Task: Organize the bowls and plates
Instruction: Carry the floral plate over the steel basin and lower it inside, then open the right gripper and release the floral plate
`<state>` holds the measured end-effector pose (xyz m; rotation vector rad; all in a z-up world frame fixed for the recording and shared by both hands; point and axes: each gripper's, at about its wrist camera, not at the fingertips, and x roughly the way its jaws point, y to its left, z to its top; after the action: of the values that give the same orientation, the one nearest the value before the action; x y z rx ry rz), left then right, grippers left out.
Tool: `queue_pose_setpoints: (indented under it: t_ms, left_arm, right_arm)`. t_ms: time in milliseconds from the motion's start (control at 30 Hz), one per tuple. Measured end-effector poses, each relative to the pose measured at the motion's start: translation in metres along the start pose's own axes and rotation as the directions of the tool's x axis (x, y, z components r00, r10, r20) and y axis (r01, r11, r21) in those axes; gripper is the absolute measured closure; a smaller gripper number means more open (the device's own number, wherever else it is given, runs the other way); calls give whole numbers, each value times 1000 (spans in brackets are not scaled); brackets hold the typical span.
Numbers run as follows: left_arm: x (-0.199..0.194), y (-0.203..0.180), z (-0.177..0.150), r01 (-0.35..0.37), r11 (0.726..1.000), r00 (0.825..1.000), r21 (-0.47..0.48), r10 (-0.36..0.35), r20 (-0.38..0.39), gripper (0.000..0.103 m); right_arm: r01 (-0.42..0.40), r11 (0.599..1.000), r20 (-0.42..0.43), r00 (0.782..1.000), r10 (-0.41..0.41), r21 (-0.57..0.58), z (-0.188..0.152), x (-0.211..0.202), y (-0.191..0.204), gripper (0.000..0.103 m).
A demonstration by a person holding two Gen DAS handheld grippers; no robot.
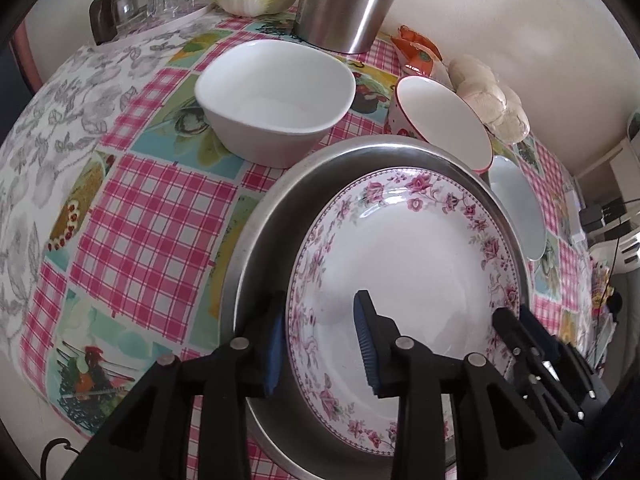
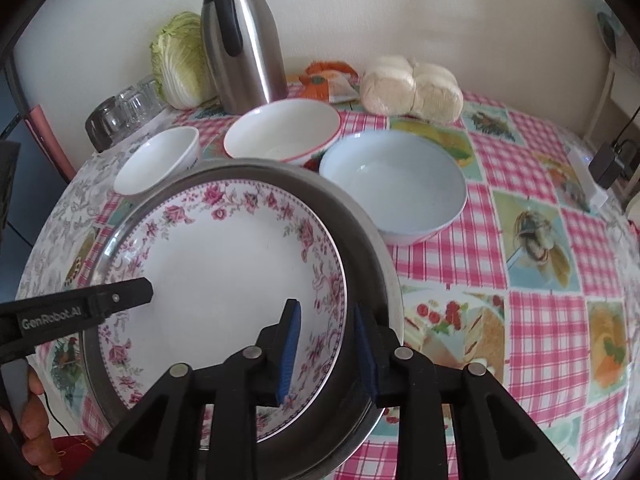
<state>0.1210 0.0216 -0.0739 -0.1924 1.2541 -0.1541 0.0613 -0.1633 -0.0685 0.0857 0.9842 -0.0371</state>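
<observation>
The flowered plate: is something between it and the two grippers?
Nothing visible is. The left gripper and the right gripper each straddle the edge of the flowered plate, which lies in the metal pan.

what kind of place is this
Probably a home kitchen or dining table: a checked food-print tablecloth, a steel thermos beside a cabbage, and bowls behind a floral plate.
</observation>
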Motion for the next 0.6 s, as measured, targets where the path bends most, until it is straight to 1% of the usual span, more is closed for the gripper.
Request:
queue_pose_setpoints:
  t_ms: [33,133,167,267,400,433,467,500,533,600]
  left_arm:
    - [-2,-3,0,-17,1000,1000,14,17,12,67]
    - [-9,-11,1,-42,998,998,50,39,52,58]
    - [-12,-12,1,-62,996,996,61,58,66,55]
    - [-20,-21,0,-110,989,988,102,98,116,50]
    - [-31,-24,0,-99,989,984,107,81,159,49]
    - [-34,-24,0,-104,989,981,107,84,175,46]
    - [-37,-25,1,-112,988,978,105,91,188,35]
    - [-38,-25,1,-122,987,975,102,100,199,31]
    - [-40,-24,1,-128,987,973,99,105,206,26]
    - [-44,-21,1,-146,986,967,85,124,223,26]
  right_arm:
    - [3,1000,8,1000,-3,-5,1,-2,0,72]
    - [13,1000,28,1000,-12,-15,1,-7,2,72]
    - [16,1000,37,999,-16,-18,2,-9,3,72]
    - [24,1000,66,998,-23,-19,3,-16,3,72]
    - [23,1000,89,996,-22,-13,5,-21,1,71]
    - [22,1000,94,995,-21,-12,6,-22,1,62]
    - [21,1000,98,995,-20,-11,6,-22,1,46]
    - [21,1000,102,995,-19,-10,6,-23,1,41]
    - [22,1000,109,994,-20,-12,6,-23,1,38]
    - [24,1000,113,993,-22,-17,7,-24,1,33]
